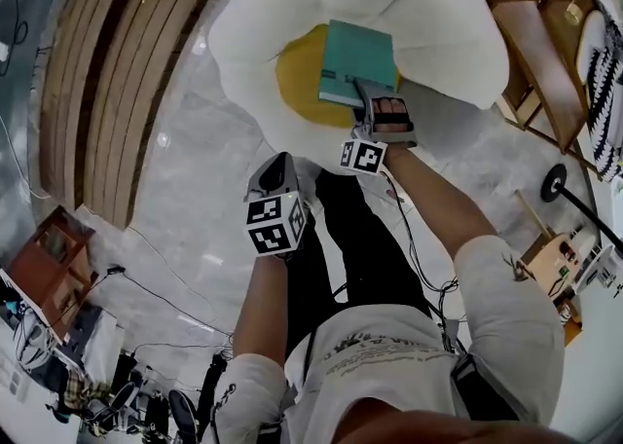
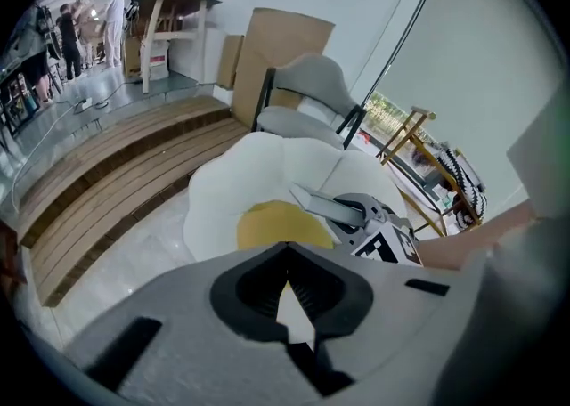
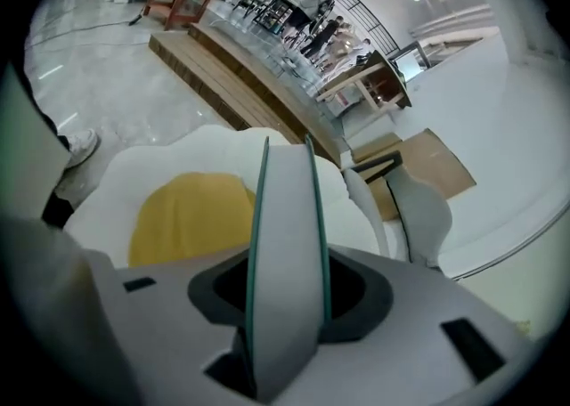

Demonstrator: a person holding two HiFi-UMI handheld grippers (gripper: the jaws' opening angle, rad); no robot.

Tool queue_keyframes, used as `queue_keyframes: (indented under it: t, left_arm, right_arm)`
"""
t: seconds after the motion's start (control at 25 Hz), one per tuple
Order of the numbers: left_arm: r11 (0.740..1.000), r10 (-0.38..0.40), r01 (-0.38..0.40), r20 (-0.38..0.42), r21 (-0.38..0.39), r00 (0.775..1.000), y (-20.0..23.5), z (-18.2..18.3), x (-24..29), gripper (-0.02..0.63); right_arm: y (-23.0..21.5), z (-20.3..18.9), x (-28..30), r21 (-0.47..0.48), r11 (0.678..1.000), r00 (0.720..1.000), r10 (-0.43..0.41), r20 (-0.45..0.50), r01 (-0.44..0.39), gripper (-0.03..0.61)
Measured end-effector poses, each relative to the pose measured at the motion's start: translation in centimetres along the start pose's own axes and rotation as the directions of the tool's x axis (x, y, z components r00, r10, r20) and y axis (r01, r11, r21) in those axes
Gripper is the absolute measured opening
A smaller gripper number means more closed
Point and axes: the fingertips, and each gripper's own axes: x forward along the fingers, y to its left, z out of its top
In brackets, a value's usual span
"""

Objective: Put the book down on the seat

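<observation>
- While the right tongs (image 1: 368,92) clamp its near edge, the thin teal book (image 1: 355,62) hangs over the yellow centre of the white egg-shaped cushion seat (image 1: 438,33); contact with it unclear.
- Long axis runs straight away from those tongs, cover facing up.
- Left tongs (image 1: 276,165) closed, empty, well short of the seat.
</observation>
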Motion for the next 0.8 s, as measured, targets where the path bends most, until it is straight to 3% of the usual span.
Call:
queue_keyframes:
  t: [0.32,0.6,0.68,0.8]
  left_arm:
    - [1.0,-0.016,0.016,-0.025,-0.017,1.0,1.5,-1.7,2.4,0.02]
    - [0.999,-0.036,0.036,-0.053,-0.004,0.998,1.3,-3.4,2.6,0.02]
    - [0.999,-0.031,0.031,-0.062,-0.011,0.998,1.5,-4.0,2.5,0.02]
    - [1.0,-0.022,0.021,-0.072,-0.02,0.997,1.8,-4.5,2.3,0.02]
  right_arm:
    - [3.9,-2.4,5.0,0.022,0.999,0.989,-0.019,-0.146,0.023,0.169]
    - [7.0,-5.4,7.1,0.059,0.998,0.971,0.025,-0.236,-0.011,0.17]
    - [8.5,-6.0,7.3,0.065,0.996,0.964,0.071,-0.255,-0.056,0.172]
    - [11.3,-6.6,7.4,0.085,0.985,0.95,0.17,-0.261,-0.153,0.261]
